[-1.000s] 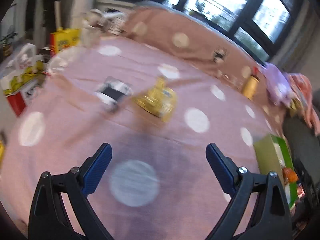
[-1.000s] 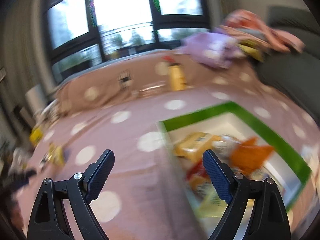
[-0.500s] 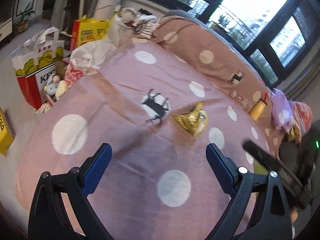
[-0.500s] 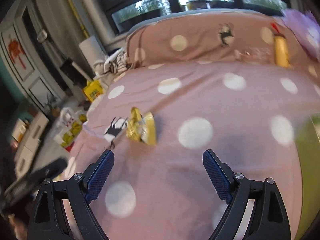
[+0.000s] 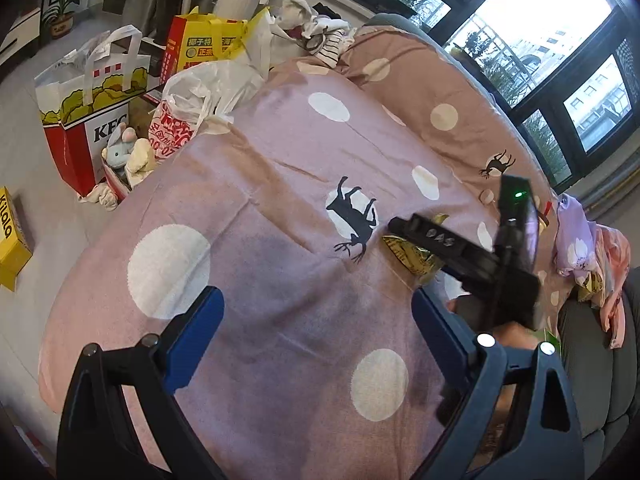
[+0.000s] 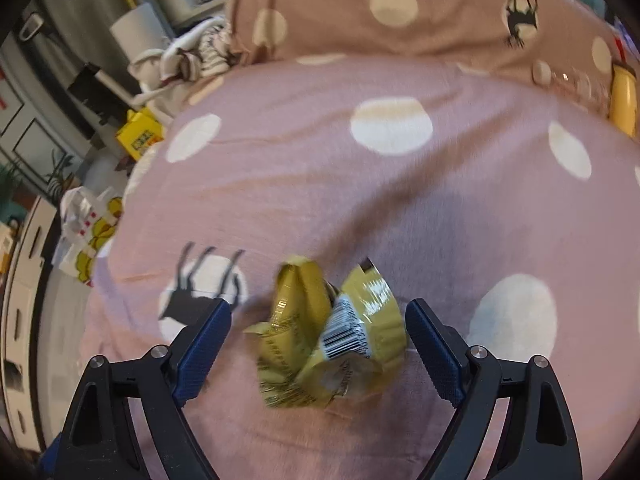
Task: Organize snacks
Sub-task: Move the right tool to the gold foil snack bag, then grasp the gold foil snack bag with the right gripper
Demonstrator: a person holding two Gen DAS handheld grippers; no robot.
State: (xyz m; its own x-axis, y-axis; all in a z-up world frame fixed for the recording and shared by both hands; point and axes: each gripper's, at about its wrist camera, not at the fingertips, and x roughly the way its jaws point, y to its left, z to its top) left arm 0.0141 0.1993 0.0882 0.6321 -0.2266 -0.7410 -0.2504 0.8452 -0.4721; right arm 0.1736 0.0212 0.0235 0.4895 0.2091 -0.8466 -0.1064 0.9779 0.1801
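Right wrist view: one crumpled yellow snack packet [image 6: 330,334] lies on the bed [image 6: 400,208] between the right gripper [image 6: 318,340]'s wide-open fingers, seemingly untouched. Left gripper [image 5: 316,334] gapes too, holding nothing.

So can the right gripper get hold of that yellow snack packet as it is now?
Probably yes. The right gripper is open, and the yellow snack packet lies on the bedspread between its fingers, with nothing in between. Closing should catch it.

Pink polka-dot bedspread [image 5: 280,184]; dark-framed windows [image 5: 568,52], daylight; grey floor [image 5: 24,148]
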